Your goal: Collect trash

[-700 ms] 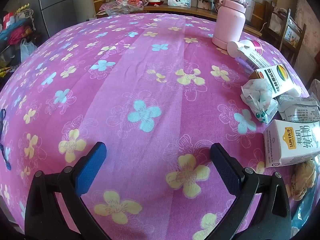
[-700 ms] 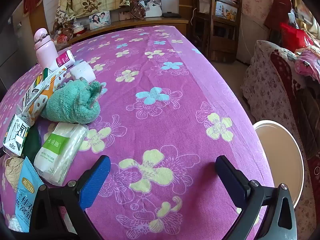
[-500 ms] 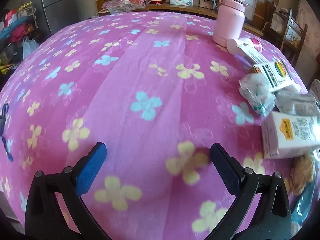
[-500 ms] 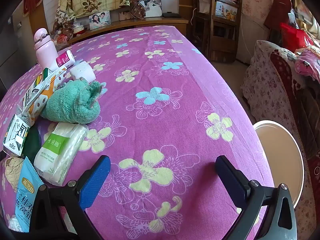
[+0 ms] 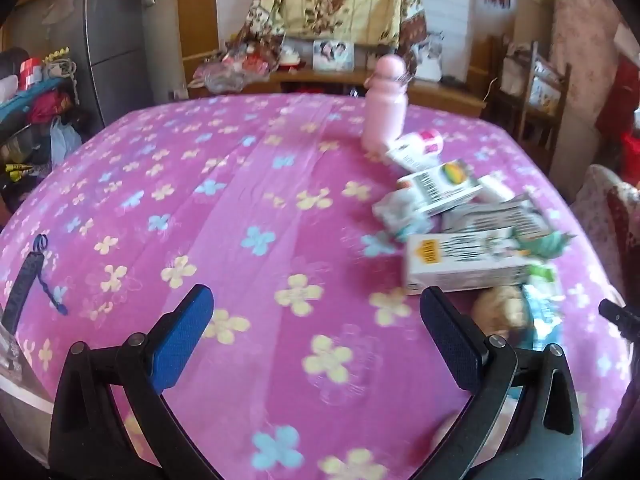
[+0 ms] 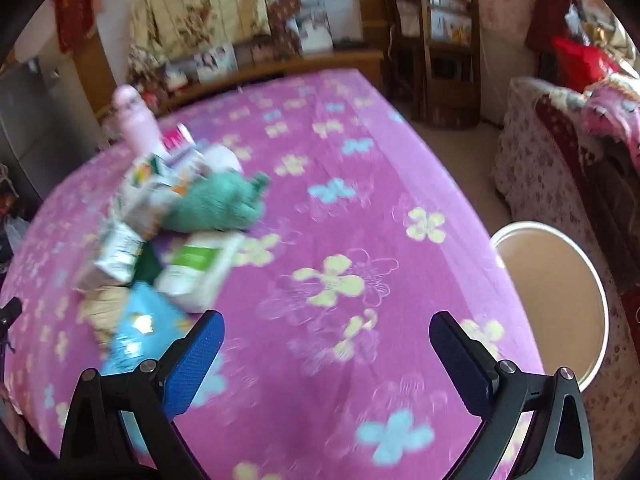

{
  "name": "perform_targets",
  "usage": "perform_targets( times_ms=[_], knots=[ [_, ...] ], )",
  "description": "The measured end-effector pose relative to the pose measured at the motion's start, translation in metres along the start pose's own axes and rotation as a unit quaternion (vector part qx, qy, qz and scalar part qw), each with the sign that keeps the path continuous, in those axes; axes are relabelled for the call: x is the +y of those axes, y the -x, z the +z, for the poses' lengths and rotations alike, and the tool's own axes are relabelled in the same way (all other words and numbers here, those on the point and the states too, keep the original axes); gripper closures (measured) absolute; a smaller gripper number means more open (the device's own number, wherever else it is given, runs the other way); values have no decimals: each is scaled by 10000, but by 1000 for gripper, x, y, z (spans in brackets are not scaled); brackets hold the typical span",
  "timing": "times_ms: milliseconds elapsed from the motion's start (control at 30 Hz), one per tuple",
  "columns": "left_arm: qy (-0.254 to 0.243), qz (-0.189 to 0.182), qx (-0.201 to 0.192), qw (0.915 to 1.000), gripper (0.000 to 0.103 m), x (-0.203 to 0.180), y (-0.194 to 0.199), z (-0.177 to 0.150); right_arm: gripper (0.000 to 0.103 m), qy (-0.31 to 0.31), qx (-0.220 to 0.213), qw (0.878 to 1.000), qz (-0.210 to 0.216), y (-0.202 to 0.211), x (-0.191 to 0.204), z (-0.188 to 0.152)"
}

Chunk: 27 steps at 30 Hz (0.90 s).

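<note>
A heap of trash lies on the pink flowered tablecloth (image 5: 240, 208): a white milk carton (image 5: 460, 264), crumpled wrappers (image 5: 400, 212), a flat box (image 5: 440, 184), a green cloth (image 6: 220, 204), a white tissue pack (image 6: 196, 268) and a blue snack bag (image 6: 140, 328). My left gripper (image 5: 316, 332) hovers open over bare cloth, left of the carton. My right gripper (image 6: 326, 356) is open too, with the snack bag just beyond its left finger. Nothing is between either pair of fingers. Both views are blurred.
A pink bottle (image 5: 386, 104) stands behind the heap. A round white-rimmed bin (image 6: 556, 300) stands on the floor by the table's right edge, next to a floral sofa (image 6: 560, 152). Wooden chairs (image 6: 440, 44) and a grey fridge (image 5: 112, 40) stand further off.
Both grippers have pulled back and tilted up, so more of the room shows. The trash heap now sits nearer the middle of each view. Both stay open.
</note>
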State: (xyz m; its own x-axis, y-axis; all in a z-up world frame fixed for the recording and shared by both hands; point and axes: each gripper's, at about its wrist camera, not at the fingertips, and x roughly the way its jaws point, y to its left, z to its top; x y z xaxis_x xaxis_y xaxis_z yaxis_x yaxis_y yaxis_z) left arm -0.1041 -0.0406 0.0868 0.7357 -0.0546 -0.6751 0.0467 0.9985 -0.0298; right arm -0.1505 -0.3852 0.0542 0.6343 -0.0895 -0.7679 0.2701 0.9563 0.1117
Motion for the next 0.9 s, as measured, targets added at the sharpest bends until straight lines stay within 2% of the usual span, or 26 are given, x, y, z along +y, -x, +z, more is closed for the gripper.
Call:
perform_targets(
  times_ms=[233,400,633,800,900],
  knots=[
    [-84,-210,-385,9990,0,-25,46,-2,1,181,-902,9956,186,69,39,-6],
    [-229,-156,-776,9966,0,-38,73,-1,1,364,-1267,9910,224,97,55,-8],
    [-305,-225,-969,9946,0,-46,88,-2,1,638,-1554,9858,60,115,72,-11],
    [-323,-103,-1079,9936,0,-49,92,-5,1,555,-1557,9860,226,116,72,-12],
    [-313,-134,-1055,9938,0,-49,91,-5,1,541,-1543,9864,162,114,73,-12]
  ],
)
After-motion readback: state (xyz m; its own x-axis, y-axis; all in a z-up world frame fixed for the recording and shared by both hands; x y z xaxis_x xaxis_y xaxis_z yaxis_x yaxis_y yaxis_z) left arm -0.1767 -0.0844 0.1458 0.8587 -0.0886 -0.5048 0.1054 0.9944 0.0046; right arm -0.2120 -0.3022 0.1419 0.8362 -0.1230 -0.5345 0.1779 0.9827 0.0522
